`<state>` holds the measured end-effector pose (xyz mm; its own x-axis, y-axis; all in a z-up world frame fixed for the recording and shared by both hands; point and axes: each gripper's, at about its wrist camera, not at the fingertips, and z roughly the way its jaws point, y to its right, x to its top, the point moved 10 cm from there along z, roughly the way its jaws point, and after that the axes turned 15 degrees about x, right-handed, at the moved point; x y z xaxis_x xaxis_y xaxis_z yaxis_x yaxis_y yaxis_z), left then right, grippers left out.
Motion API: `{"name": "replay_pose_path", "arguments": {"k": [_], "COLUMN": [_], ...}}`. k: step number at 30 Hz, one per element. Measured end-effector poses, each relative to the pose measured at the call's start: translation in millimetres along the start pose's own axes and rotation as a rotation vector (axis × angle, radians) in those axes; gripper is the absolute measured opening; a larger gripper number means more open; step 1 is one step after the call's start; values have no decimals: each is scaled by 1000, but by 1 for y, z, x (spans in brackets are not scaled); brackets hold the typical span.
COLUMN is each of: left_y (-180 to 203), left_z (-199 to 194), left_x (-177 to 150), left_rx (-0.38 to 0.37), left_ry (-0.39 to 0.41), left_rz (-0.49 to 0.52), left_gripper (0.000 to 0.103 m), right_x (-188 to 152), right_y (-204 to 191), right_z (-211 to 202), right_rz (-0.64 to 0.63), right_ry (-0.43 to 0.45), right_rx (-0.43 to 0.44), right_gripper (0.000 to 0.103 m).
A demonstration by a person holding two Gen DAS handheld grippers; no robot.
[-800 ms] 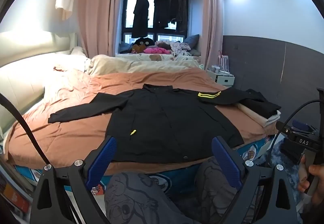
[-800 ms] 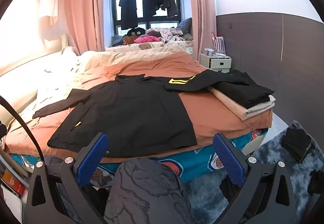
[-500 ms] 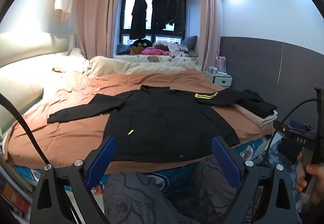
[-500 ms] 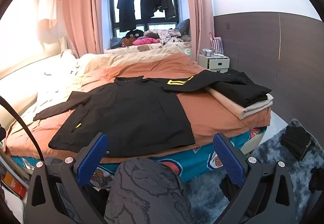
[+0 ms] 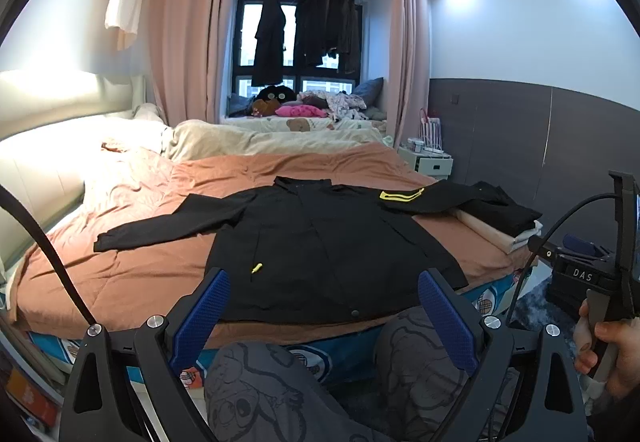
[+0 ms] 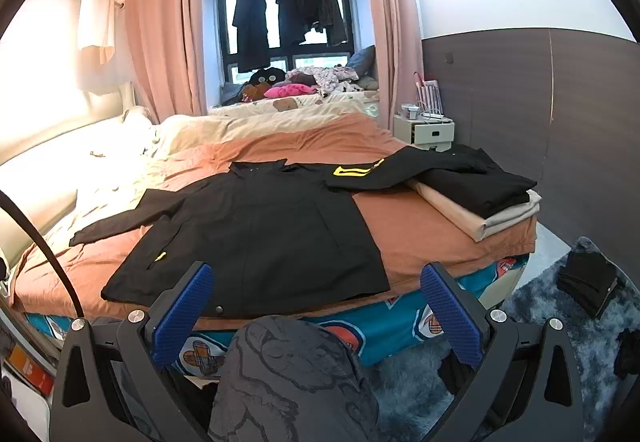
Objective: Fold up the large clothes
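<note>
Looking back a moment, you have barely moved, so no fold has begun. The black jacket [image 5: 328, 242] lies flat on the bed [image 5: 132, 266] just ahead of both jaws. Its collar points away from you, hem nearest, sleeves spread sideways. Your left gripper [image 5: 324, 306] and right gripper [image 6: 316, 300] are spread wide, holding nothing.

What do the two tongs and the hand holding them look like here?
Both the left tongs and the right tongs have black frames with silver screws and blue textured pads. A black cable runs to the right tongs' handle, labelled "DAS" and held by a bare hand.
</note>
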<state>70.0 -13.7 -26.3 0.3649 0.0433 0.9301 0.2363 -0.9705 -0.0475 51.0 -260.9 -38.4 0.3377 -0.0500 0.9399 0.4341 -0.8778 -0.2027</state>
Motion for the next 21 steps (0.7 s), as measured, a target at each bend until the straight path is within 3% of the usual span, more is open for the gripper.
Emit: {"name": "replay_pose_path", "arguments": {"k": [21], "left_y": [1], "left_z": [-3], "left_x": [0], "left_rx": [-1], "left_ry": [0], "left_rz": [-1], "left_gripper": [96], "right_x": [-4], "right_y": [2], "right_z": [-3], "right_rz": [5], "right_ry": [1], "right_rx": [-12], "right_gripper": [103]}}
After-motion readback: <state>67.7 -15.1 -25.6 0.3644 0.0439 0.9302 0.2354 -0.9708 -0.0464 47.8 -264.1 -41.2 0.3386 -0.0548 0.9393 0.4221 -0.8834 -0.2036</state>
